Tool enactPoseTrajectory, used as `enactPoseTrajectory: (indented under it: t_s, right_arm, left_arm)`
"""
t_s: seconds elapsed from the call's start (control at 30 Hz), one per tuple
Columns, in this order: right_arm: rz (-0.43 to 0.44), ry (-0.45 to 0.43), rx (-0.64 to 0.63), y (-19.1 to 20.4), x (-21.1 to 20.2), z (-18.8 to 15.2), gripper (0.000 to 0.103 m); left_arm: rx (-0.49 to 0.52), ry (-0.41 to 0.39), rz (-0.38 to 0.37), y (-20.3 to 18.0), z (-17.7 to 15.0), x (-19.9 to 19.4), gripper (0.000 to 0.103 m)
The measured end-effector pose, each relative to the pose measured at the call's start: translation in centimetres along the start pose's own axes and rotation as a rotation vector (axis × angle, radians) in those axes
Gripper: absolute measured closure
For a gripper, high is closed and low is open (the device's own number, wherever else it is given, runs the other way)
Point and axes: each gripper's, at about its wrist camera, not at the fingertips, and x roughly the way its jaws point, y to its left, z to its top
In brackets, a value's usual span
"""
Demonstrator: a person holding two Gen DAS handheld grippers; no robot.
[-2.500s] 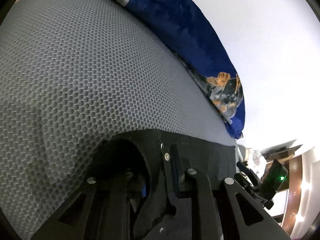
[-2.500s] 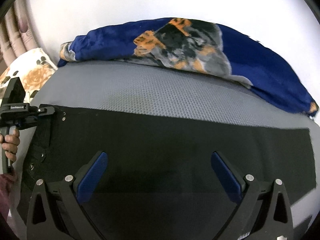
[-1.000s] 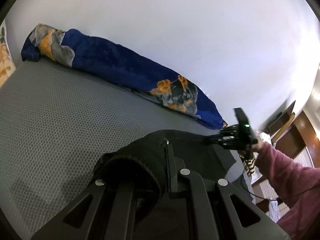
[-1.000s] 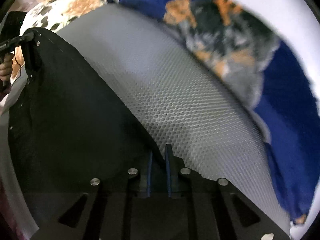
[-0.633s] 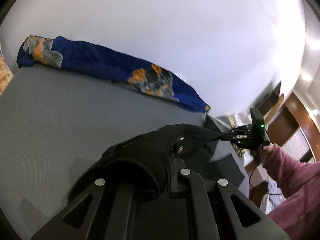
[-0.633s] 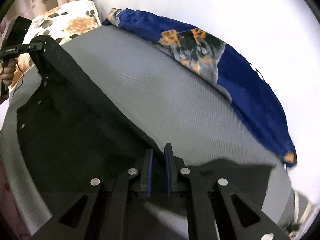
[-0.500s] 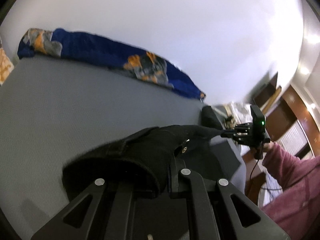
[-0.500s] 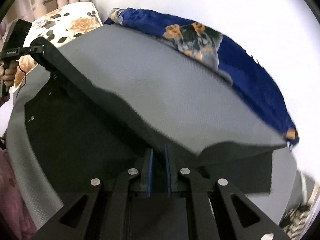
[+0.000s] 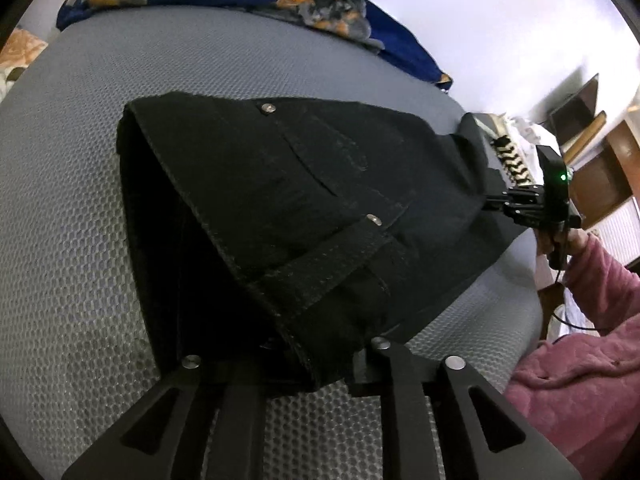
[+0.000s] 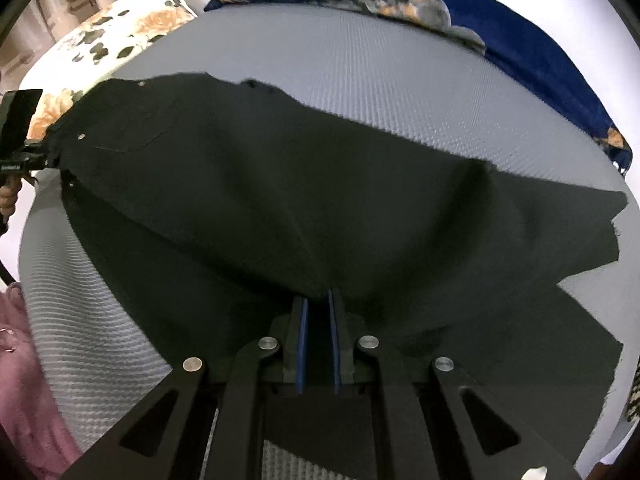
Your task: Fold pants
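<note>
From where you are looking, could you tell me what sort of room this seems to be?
Most likely a bedroom. The black pants lie on a grey mesh-covered mattress, with a rolled blue blanket along the wall and a floral pillow at one end.

Black pants (image 9: 304,208), doubled over lengthwise, on the grey mesh mattress (image 9: 72,208)
</note>
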Motion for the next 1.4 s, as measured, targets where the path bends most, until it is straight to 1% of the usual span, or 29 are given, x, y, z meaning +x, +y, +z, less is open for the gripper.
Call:
enactPoseTrajectory:
  t_s: [0.1, 0.13, 0.17, 0.2, 0.23, 0.27, 0.3, 0.33, 0.4, 0.43, 0.53, 0.6, 0.67, 0.7, 0.8, 0.83, 0.87, 0.9, 0.93, 0.97, 1.07, 1.17, 1.2, 1.23, 1.3, 1.33, 1.4]
  right_arm:
    - [-0.013, -0.006, -0.004, 0.2, 0.5, -0.1, 0.095]
    - [-0.016, -0.007, -0.006, 0.3, 0.6, -0.1, 0.095]
    - [-0.019, -0.012, -0.007, 0.4, 0.6, -0.1, 0.095]
    - [-0.019, -0.016, -0.006, 0.4, 0.6, -0.2, 0.095]
    - [-0.017, -0.019, -0.004, 0.3, 0.6, -0.4, 0.095]
    - [-0.016, -0.024, 0.000, 0.3, 0.6, -0.4, 0.095]
    - [-0.015, -0.027, 0.002, 0.2, 0.6, -0.5, 0.095]
    - [-0.015, -0.030, 0.004, 0.2, 0.7, -0.5, 0.095]
    - [-0.021, -0.036, -0.002, 0.3, 0.7, -0.7, 0.095]
    - [-0.023, -0.039, -0.005, 0.3, 0.7, -0.8, 0.095]
    - [-0.018, -0.051, -0.004, 0.3, 0.6, -0.9, 0.095]
    - [-0.014, -0.057, -0.001, 0.2, 0.6, -0.9, 0.095]
    - [-0.014, -0.061, -0.005, 0.2, 0.6, -1.0, 0.095]
    - [-0.014, -0.062, -0.007, 0.3, 0.6, -1.0, 0.095]
    - [-0.014, -0.065, -0.008, 0.2, 0.6, -1.1, 0.095]
    - [-0.015, -0.066, -0.007, 0.3, 0.6, -1.1, 0.095]
    - [-0.017, -0.069, -0.005, 0.3, 0.6, -1.1, 0.095]
    - [-0.019, -0.072, 0.002, 0.2, 0.5, -1.1, 0.095]
    - [-0.020, -0.078, 0.010, 0.2, 0.4, -1.1, 0.095]
    - [-0.024, -0.088, 0.016, 0.3, 0.1, -1.1, 0.095]
    - [-0.039, -0.110, 0.030, 0.5, -1.3, -1.1, 0.096]
    - [-0.046, -0.135, 0.038, 1.0, -3.6, -1.1, 0.096]
    - [-0.043, -0.139, 0.039, 1.2, -4.1, -1.2, 0.096]
    - [-0.038, -0.141, 0.039, 1.5, -4.6, -1.3, 0.096]
    - [-0.030, -0.131, 0.032, 2.4, -5.2, -1.7, 0.096]
    - [-0.028, -0.123, 0.025, 2.8, -5.2, -1.9, 0.096]
    - [-0.025, -0.090, 0.014, 3.8, -4.4, -2.7, 0.096]
  left_arm:
    - [-0.022, 0.009, 0.011, -0.2, 0.4, -0.5, 0.083]
    - [-0.016, 0.011, 0.028, -0.4, 0.5, -1.0, 0.079]
    - [-0.016, 0.019, 0.060, -0.6, 0.4, -1.4, 0.071]
    - [-0.021, 0.027, 0.079, -0.7, 0.4, -1.8, 0.068]
    - [-0.027, 0.028, 0.090, -0.7, 0.1, -2.3, 0.061]
    - [-0.043, 0.023, 0.116, -0.7, -0.2, -3.0, 0.045]
    - [-0.064, 0.019, 0.139, -0.6, -0.7, -3.4, 0.037]
    - [-0.108, 0.003, 0.157, -0.4, -1.1, -4.3, 0.033]
    - [-0.203, -0.031, 0.114, 0.1, -1.6, -5.7, 0.033]
    - [-0.284, -0.056, 0.080, 0.4, -2.2, -6.5, 0.033]
    - [-0.424, -0.097, 0.002, 0.6, -3.2, -6.8, 0.034]
    - [-0.479, -0.103, -0.030, 0.4, -3.5, -6.1, 0.034]
    - [-0.532, -0.105, -0.050, 0.2, -3.4, -5.0, 0.034]
    - [-0.566, -0.114, -0.071, 0.4, -3.1, -4.3, 0.034]
    - [-0.657, -0.129, -0.084, 1.4, -2.3, -3.1, 0.034]
    - [-0.691, -0.147, -0.082, 1.8, -2.1, -2.8, 0.040]
    - [-0.702, -0.152, -0.075, 1.9, -1.6, -2.6, 0.059]
    - [-0.699, -0.150, -0.061, 1.8, -1.4, -2.4, 0.069]
    - [-0.689, -0.152, -0.049, 1.7, -1.0, -2.4, 0.077]
    - [-0.685, -0.154, -0.050, 1.5, -0.7, -2.5, 0.079]
    - [-0.614, -0.157, -0.032, 0.7, 0.8, -3.4, 0.081]
    - [-0.510, -0.190, -0.027, 0.0, 2.6, -5.3, 0.081]
    - [-0.483, -0.197, -0.020, 0.0, 2.9, -5.7, 0.081]
    - [-0.432, -0.198, -0.001, -0.3, 3.5, -6.2, 0.081]
    - [-0.358, -0.182, 0.034, -0.3, 3.9, -6.4, 0.081]
    - [-0.317, -0.162, 0.055, -0.3, 4.0, -6.2, 0.081]
    - [-0.269, -0.118, 0.093, 0.1, 3.9, -5.3, 0.081]
